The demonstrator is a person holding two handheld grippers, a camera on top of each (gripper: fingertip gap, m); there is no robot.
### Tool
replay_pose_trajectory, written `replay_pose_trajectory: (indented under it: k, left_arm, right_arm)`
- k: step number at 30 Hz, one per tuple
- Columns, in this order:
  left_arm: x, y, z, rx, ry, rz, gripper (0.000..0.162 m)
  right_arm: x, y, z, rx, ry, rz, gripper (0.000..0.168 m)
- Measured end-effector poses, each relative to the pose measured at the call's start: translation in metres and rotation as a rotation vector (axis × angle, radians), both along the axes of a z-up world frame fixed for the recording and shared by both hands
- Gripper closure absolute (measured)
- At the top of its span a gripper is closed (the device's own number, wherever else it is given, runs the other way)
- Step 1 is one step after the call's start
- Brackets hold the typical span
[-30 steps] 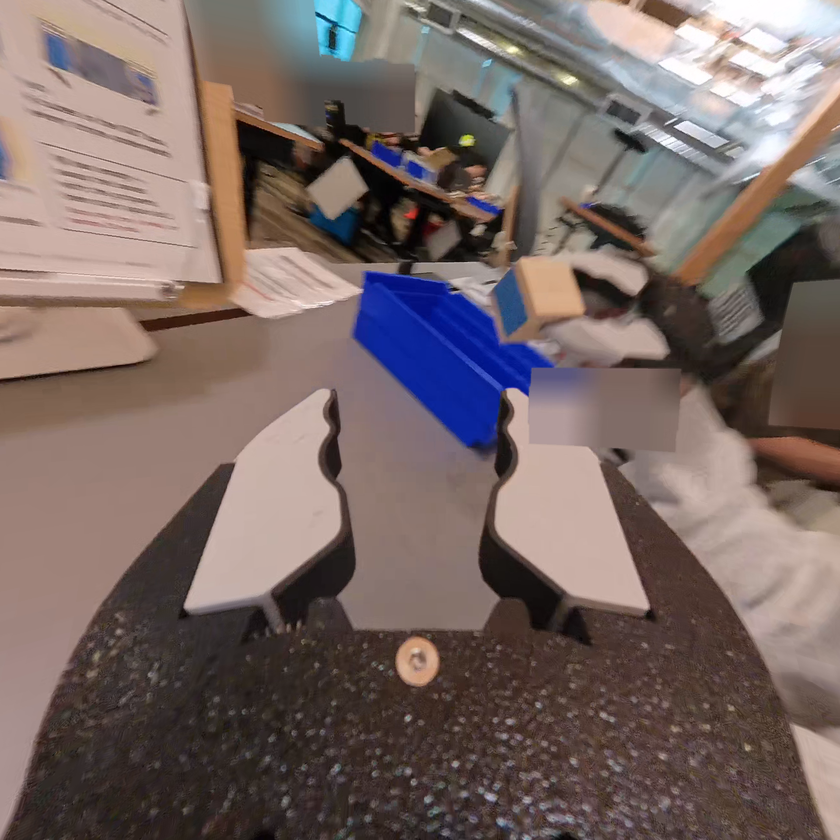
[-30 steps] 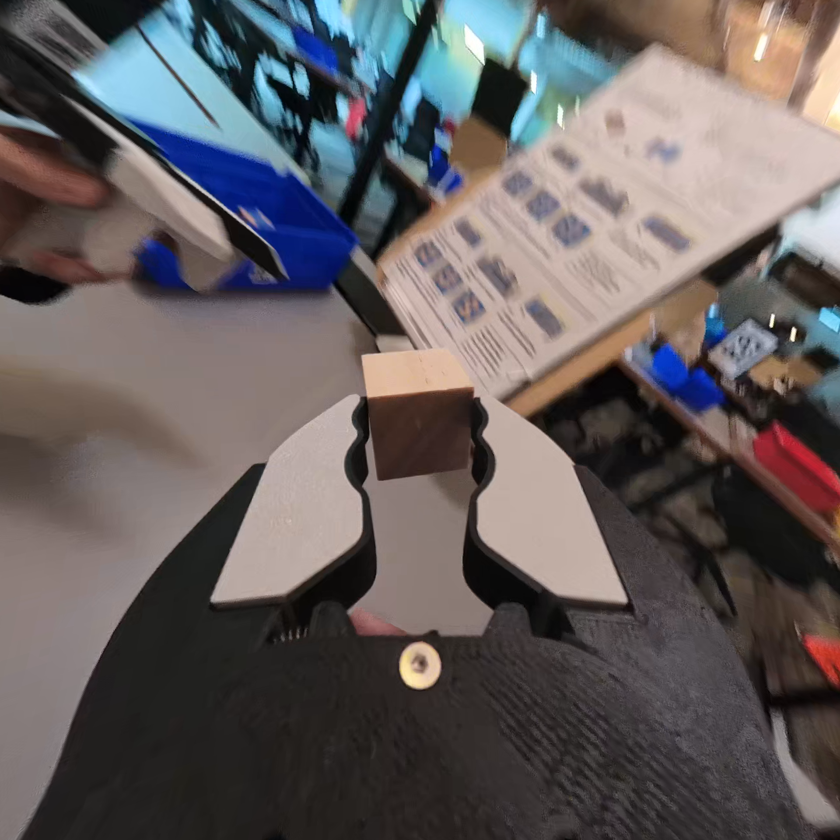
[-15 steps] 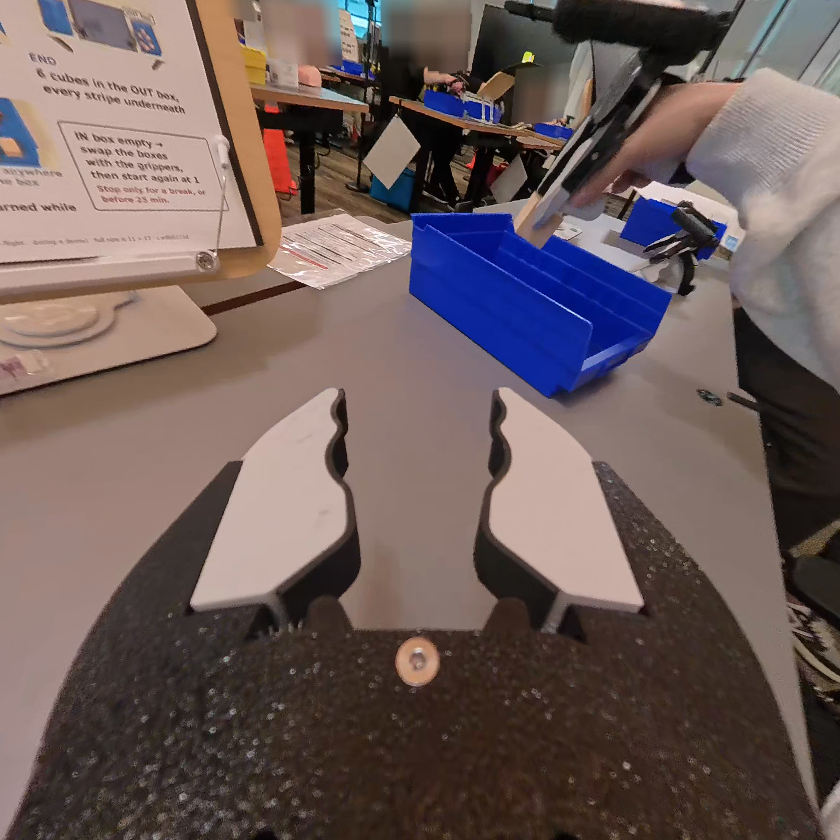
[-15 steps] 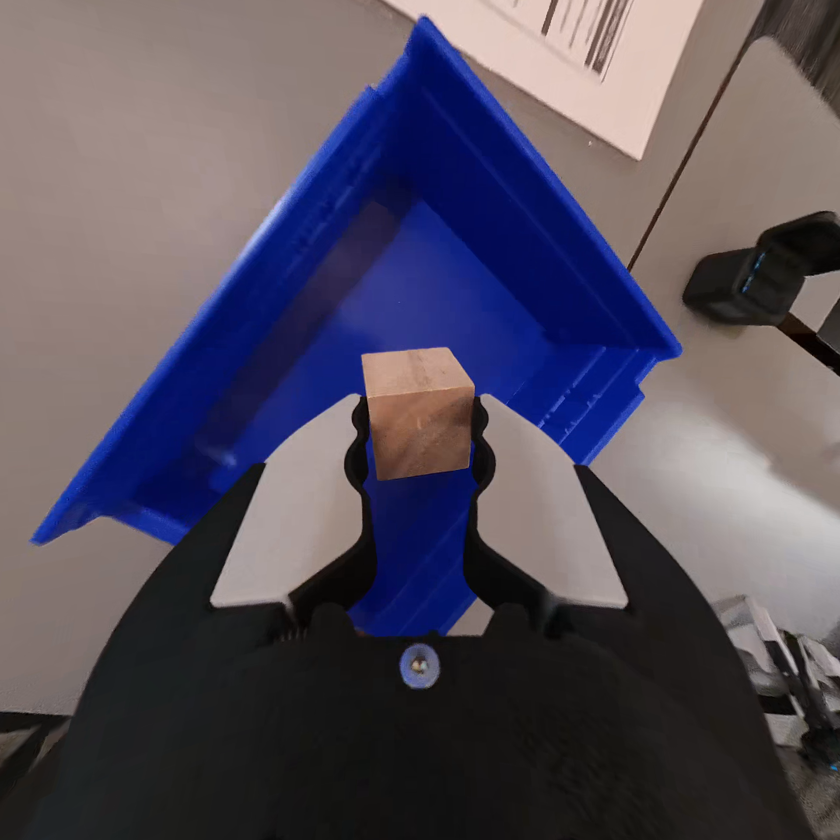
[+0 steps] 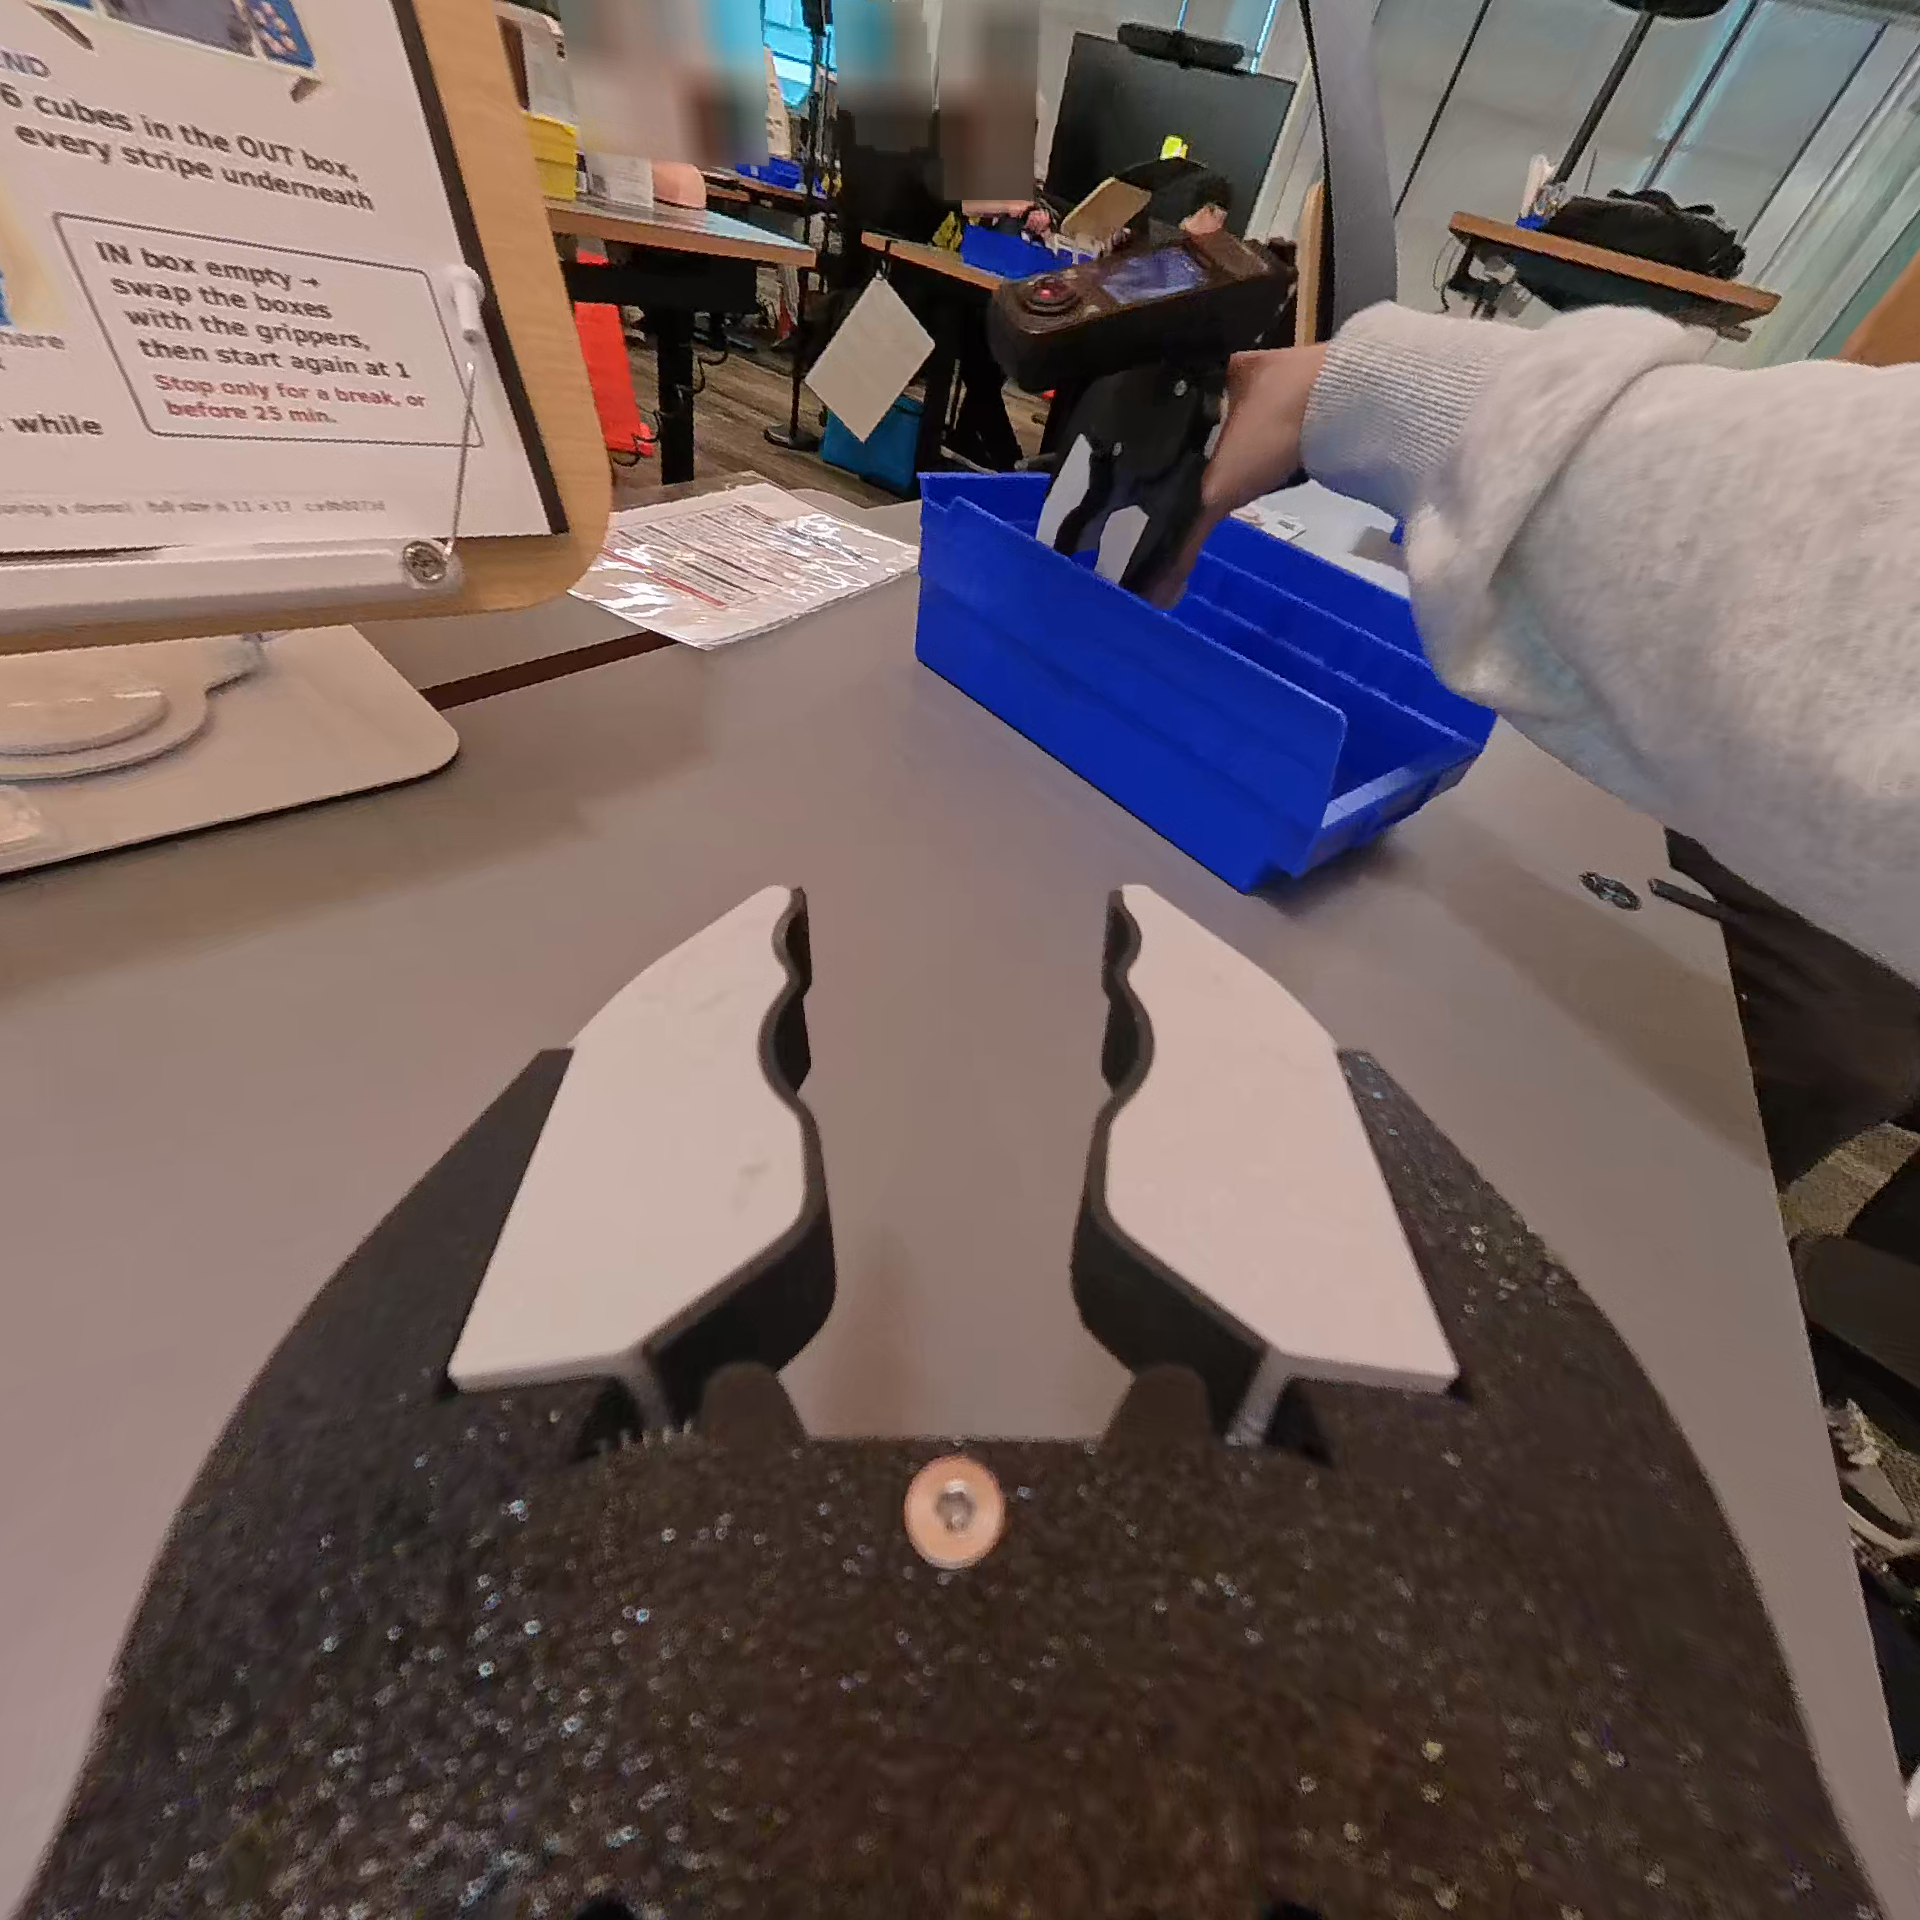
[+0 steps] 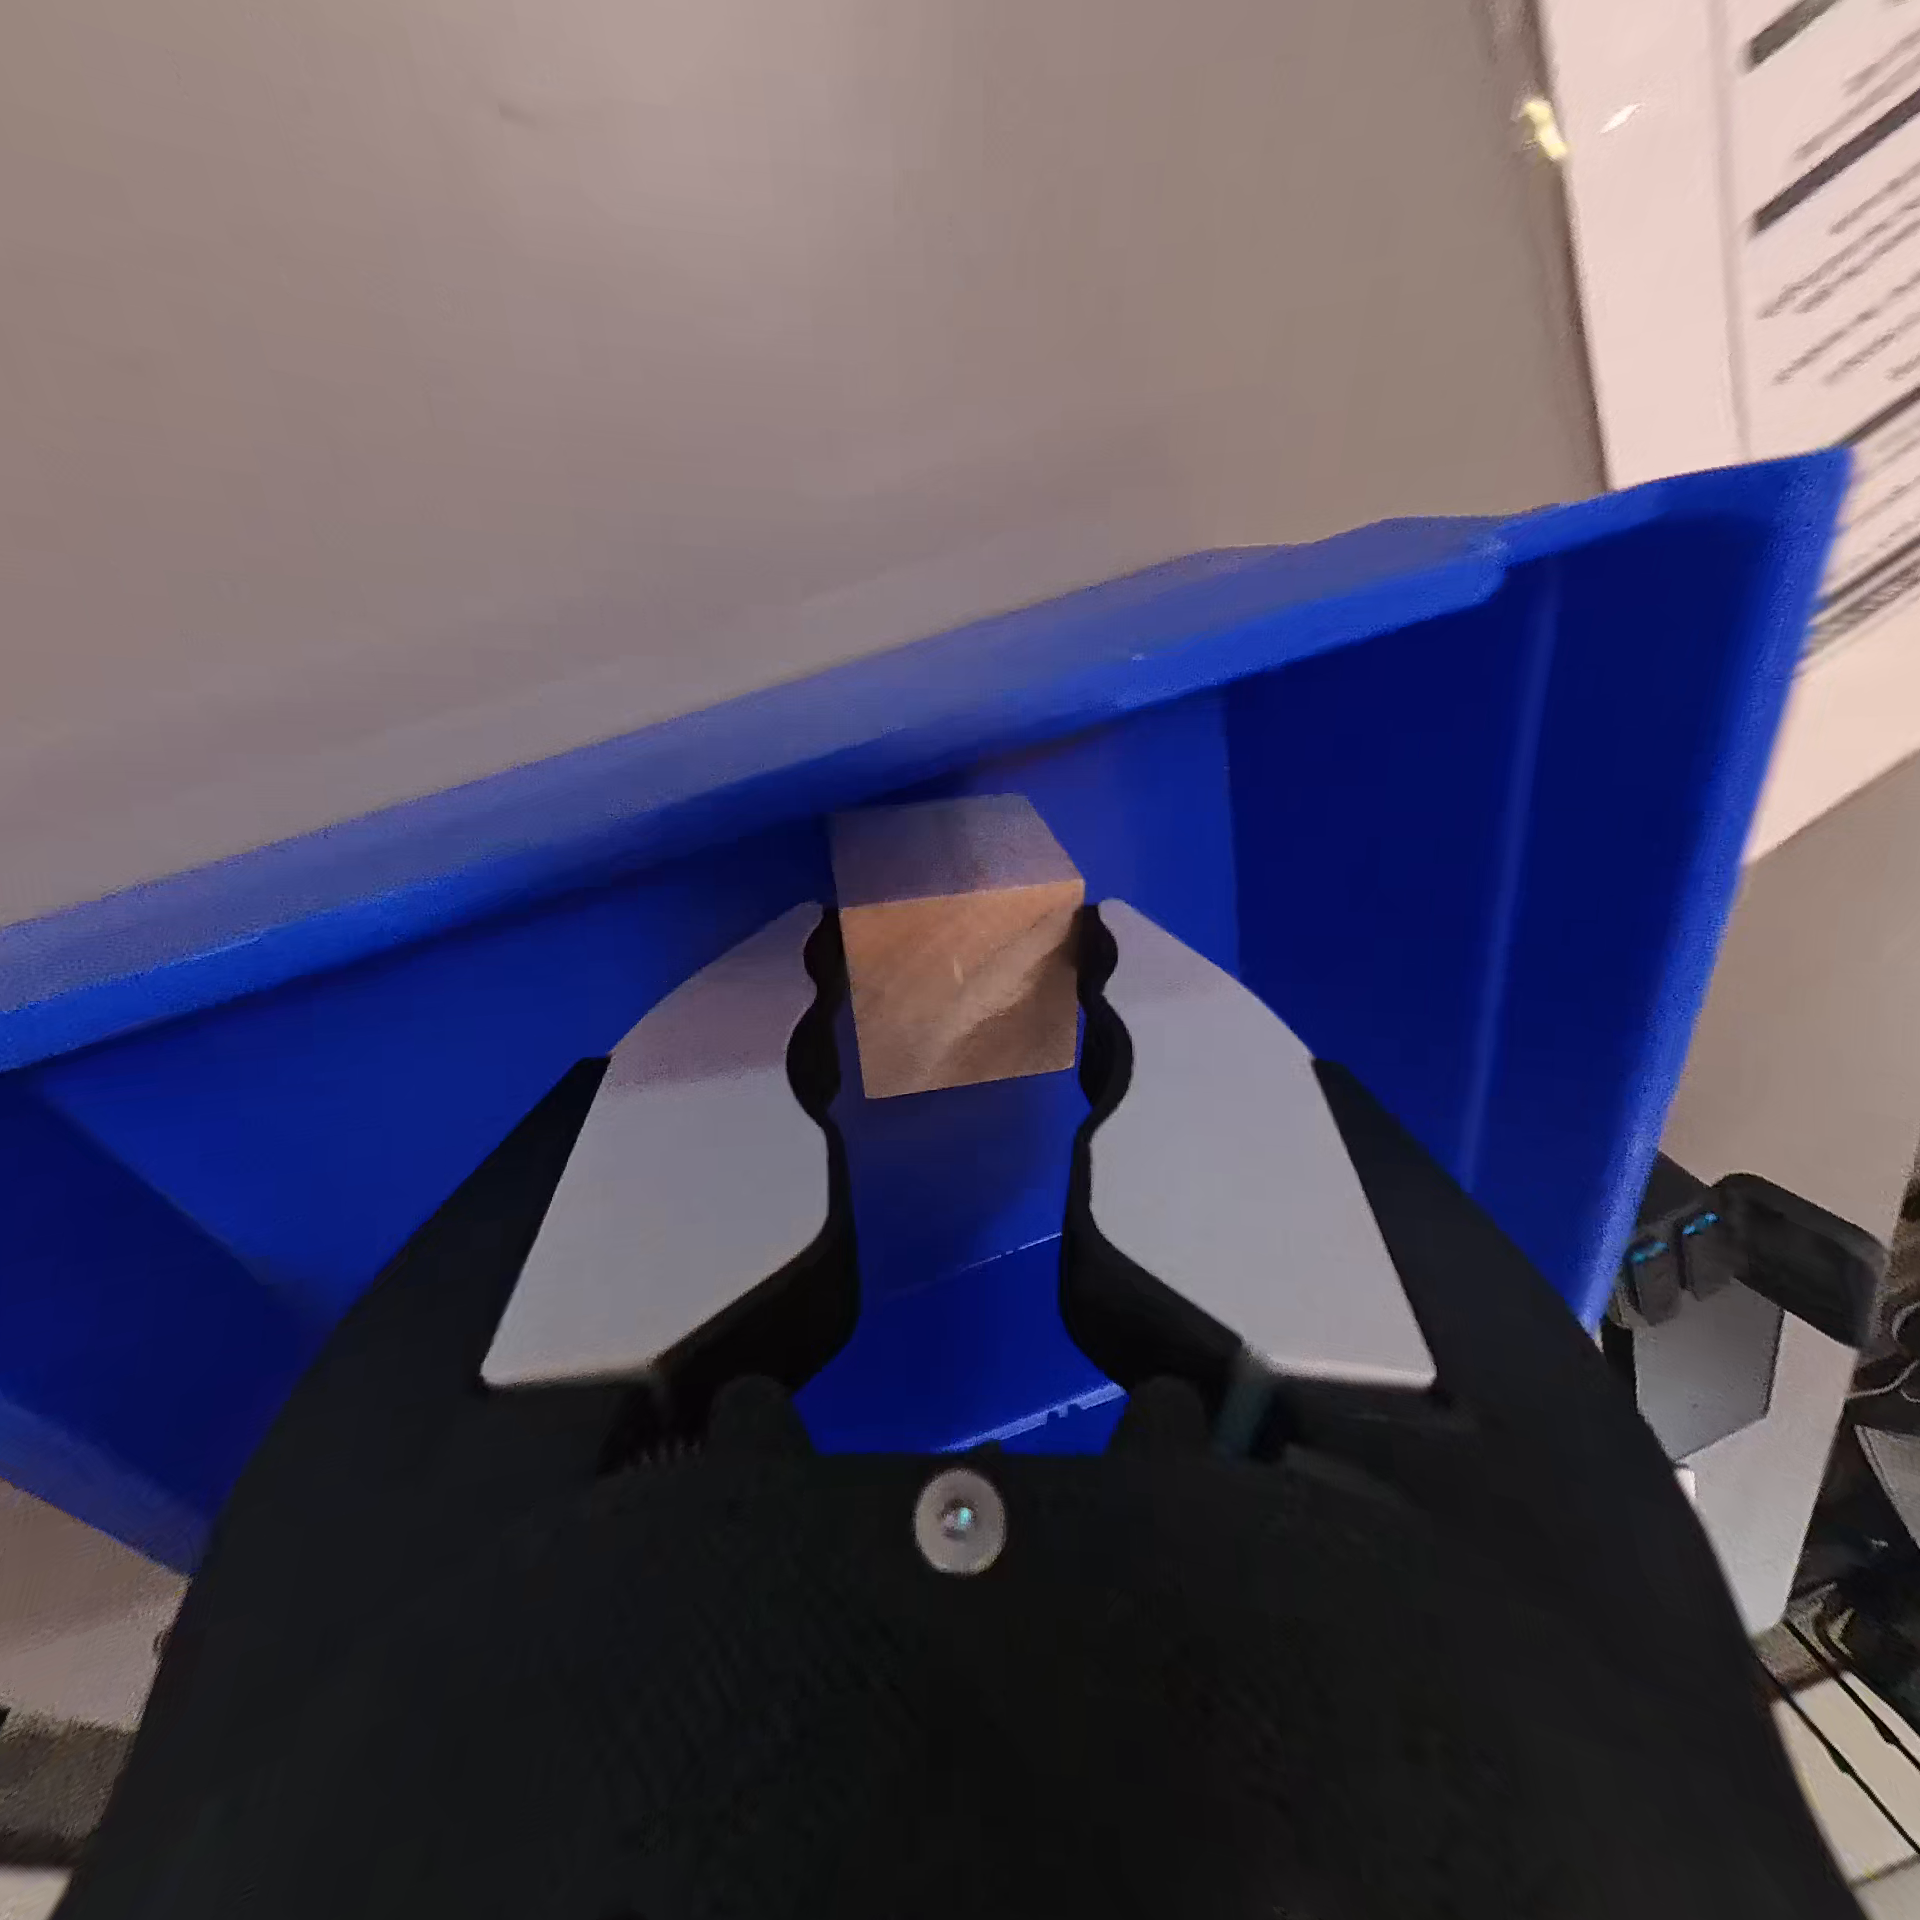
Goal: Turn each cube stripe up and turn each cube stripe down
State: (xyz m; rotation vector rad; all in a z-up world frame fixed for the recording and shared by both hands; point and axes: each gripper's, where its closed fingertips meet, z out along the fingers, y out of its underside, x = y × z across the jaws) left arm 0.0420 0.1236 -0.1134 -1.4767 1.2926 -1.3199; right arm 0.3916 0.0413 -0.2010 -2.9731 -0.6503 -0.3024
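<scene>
Here, left to right:

Instruction board: the instruction board [image 5: 239,301] stands on its white base at the far left of the grey table [image 5: 727,831], tilted to face the person, presumably so it can be read while working.

Left gripper: the left gripper [image 5: 956,997] is released, its jaws spread with only bare table between them. It hangs low over the table, levelled forward and aimed toward the bin, well apart from it. My guess is it waits its turn.

Plastic sleeve: a plastic sleeve [image 5: 743,556] with a printed sheet lies flat behind the bin, out of the working area.

Blue bin: the blue bin [image 5: 1164,675] sits on the table to the right of centre, its low open front turned away from the board.

Right gripper: the right gripper [image 6: 956,971] is clenched on the wooden cube [image 6: 956,966], pinching its two side faces at the fingertips. In the left wrist view it points steeply down inside the bin, a hand in a pale sleeve [image 5: 1621,582] reaching in from the right.

Cube: it is held inside the bin, close to the long wall [image 6: 727,790]; whether it touches the floor cannot be told. No stripe shows on its visible faces, so the stripe probably faces down or away, suiting a stripe-down placement.
</scene>
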Motion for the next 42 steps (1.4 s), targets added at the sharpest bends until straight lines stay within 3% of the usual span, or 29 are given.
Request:
replay_pose_trajectory:
  k: [12,15,20,25,29,34,38,42]
  left_arm:
    - [0.002,-0.004,-0.004,-0.033,0.013,-0.028,0.108]
    - [0.001,-0.003,-0.004,-0.044,0.009,-0.031,0.107]
    - [0.0,-0.001,-0.004,-0.033,0.01,-0.021,0.107]
    - [-0.005,0.012,-0.001,-0.009,0.012,0.042,0.107]
    - [-0.02,0.045,0.004,0.053,0.039,0.193,0.103]
    - [-0.071,0.109,0.019,0.138,0.129,0.459,0.101]
    - [-0.145,0.174,0.019,0.18,0.356,0.711,0.1]
    - [-0.207,0.215,-0.006,0.034,0.638,0.817,0.095]
  right_arm:
    - [-0.012,-0.007,-0.019,-0.079,0.072,0.075,0.124]
    - [-0.003,-0.006,-0.012,-0.057,0.021,0.038,0.11]
    - [0.002,0.001,0.029,0.101,-0.006,-0.03,0.088]
    - [0.003,-0.001,0.087,0.433,-0.058,-0.281,0.086]
    - [-0.066,0.003,0.117,0.772,0.239,-0.362,0.086]
    - [-0.141,-0.004,0.135,1.054,0.32,-0.349,0.086]
    - [-0.201,0.002,0.144,1.235,0.451,-0.322,0.088]
    - [-0.258,0.023,0.144,1.354,0.561,-0.26,0.089]
